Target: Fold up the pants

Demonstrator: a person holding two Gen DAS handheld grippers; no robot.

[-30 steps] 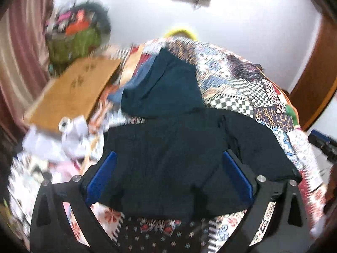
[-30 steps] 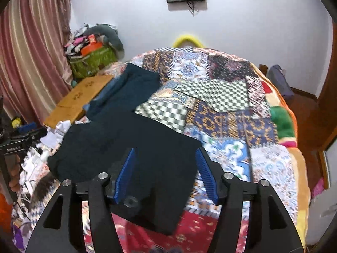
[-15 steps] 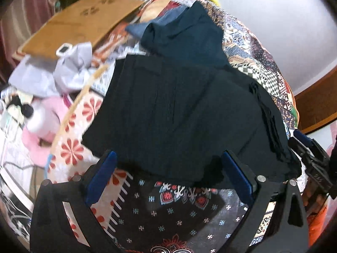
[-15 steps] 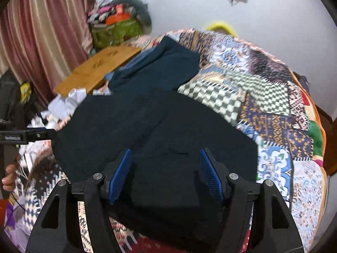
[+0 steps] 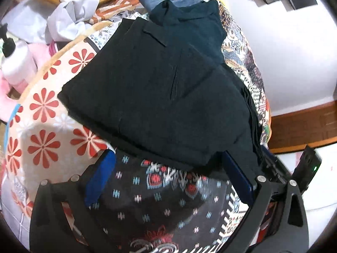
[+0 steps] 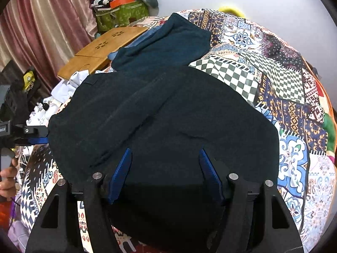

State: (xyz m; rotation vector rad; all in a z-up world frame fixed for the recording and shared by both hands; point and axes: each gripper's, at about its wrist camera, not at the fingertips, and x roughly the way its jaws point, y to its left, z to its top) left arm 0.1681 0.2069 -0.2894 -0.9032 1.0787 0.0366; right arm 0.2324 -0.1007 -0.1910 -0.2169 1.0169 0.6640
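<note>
Right wrist view: the right gripper (image 6: 165,168) hangs over the near portion of the black pants (image 6: 164,122), its blue pads spread with dark cloth lying below and between them; no pinch on the fabric is visible. The pants lie on the patchwork bedspread (image 6: 280,80), directly ahead of and under this gripper, already doubled into a broad, thick packet with a long diagonal seam running away from the fingers. Judged from that shape, at least one fold is done; the packet is wide and uneven, so further folding and squaring appear to be left. A second dark teal garment (image 6: 168,42) lies beyond the pants, overlapping a blue one, and a wooden lap desk (image 6: 105,48) sits further off to the left. The left gripper (image 6: 31,136) shows at the left edge, near the far corner of the pants, with part of a hand (image 6: 7,179) below it. Left wrist view: the left gripper (image 5: 168,181) has its jaws spread wide over bare bedspread, the stacked hem edge of the pants just ahead of its fingertips and not between them. Only this view shows the layered edges on the right side, a pocket flap (image 5: 153,37), a white pump bottle (image 5: 16,63) and crumpled paper (image 5: 69,19). Only the right view shows the packet's full outline.
</note>
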